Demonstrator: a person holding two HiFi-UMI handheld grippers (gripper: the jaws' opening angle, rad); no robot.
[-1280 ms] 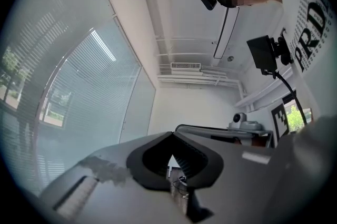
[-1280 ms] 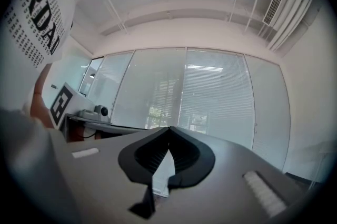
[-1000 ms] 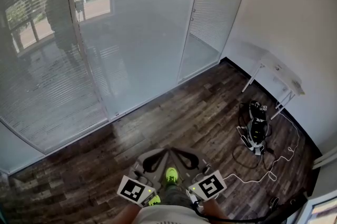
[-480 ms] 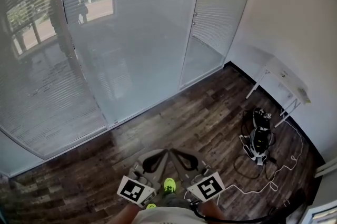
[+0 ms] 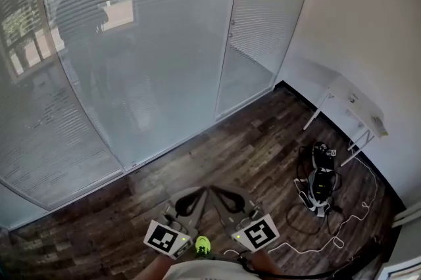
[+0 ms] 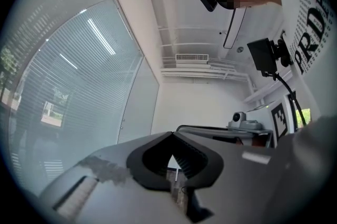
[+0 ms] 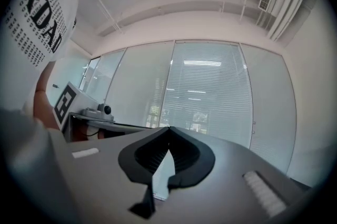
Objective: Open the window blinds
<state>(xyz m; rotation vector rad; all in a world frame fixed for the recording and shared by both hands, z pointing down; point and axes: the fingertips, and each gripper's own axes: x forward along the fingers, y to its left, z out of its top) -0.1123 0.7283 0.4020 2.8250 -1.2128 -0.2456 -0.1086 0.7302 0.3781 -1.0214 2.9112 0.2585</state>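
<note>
Window blinds (image 5: pixel 145 29) at twelve o'clock, well apart from the left gripper (image 5: pixel 196 194) and right gripper (image 5: pixel 220 193)
Slats run level, closed; bare wood floor (image 5: pixel 263 140) lies between; grippers sit side by side, neither nearer; each has its jaws pressed together on nothing

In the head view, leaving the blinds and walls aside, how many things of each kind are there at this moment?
grippers: 2 (left gripper, right gripper)
white table: 1
black pack with cables on the floor: 1
neon-green shoe: 1
Total: 5
</note>
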